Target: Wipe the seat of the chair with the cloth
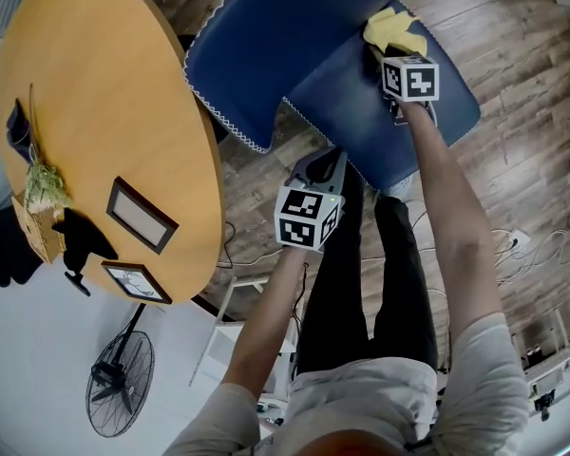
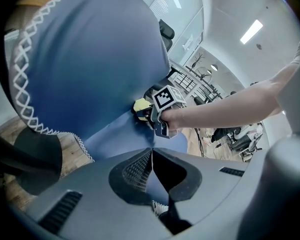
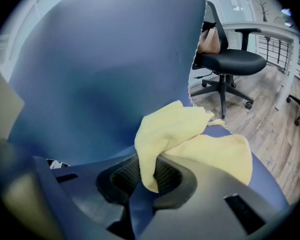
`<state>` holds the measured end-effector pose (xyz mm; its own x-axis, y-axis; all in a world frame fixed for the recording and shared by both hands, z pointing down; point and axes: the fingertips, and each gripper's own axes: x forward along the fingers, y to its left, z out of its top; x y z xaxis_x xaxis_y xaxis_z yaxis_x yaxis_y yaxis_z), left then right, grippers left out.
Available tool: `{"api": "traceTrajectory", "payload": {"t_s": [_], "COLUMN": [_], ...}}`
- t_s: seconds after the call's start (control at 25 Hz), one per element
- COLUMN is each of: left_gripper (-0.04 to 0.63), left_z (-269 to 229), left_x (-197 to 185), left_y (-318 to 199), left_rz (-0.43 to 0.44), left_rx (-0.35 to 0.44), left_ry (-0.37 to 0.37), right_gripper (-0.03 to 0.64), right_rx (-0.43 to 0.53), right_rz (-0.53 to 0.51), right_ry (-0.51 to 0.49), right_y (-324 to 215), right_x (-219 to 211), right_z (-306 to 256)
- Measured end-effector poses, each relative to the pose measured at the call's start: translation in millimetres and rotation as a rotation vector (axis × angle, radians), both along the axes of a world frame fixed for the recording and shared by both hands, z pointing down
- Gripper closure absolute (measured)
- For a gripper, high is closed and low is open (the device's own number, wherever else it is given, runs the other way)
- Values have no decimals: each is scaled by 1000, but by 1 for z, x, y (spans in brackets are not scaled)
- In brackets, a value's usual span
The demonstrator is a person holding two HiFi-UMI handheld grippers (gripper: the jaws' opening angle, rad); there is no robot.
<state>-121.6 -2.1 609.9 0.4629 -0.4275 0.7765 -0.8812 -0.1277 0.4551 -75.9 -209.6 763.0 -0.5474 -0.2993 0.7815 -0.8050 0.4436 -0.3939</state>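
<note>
The blue chair's seat [image 1: 361, 122] lies ahead of me, with its backrest [image 1: 266, 36] to the left. A yellow cloth [image 1: 394, 31] rests on the far part of the seat, close to the backrest. My right gripper [image 1: 388, 53] is shut on the cloth [image 3: 190, 139], which bunches out of its jaws and spreads over the seat [image 3: 270, 184]. My left gripper [image 1: 331, 160] hangs at the seat's near edge, its jaws shut with nothing seen between them. The left gripper view shows the right gripper [image 2: 146, 112] and the cloth [image 2: 140, 105] across the seat [image 2: 120, 134].
A round wooden table [image 1: 104, 112] stands close on the left with two picture frames [image 1: 141, 215] on it. A fan [image 1: 119, 378] stands on the floor below it. Cables [image 1: 541, 245] lie on the wood floor at right. A black office chair [image 3: 230, 61] stands beyond.
</note>
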Motion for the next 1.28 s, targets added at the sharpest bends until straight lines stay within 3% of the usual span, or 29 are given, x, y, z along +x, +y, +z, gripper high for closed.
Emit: {"api": "traceTrajectory", "payload": {"t_s": [0.6,1.28], "left_gripper": [568,568], "left_z": [1,-6], "left_x": [-19,-38], "left_y": [20,37], "left_rz": [-70,-180], "left_rx": [1,8], "left_ry": [-11,-25], "right_gripper": [543,543], "right_rx": [14,17], "right_rz": [33,-35], "right_ry": [21,22], "right_y": [19,58], "right_x": [-15,-48], "right_z": [-1,-2]}}
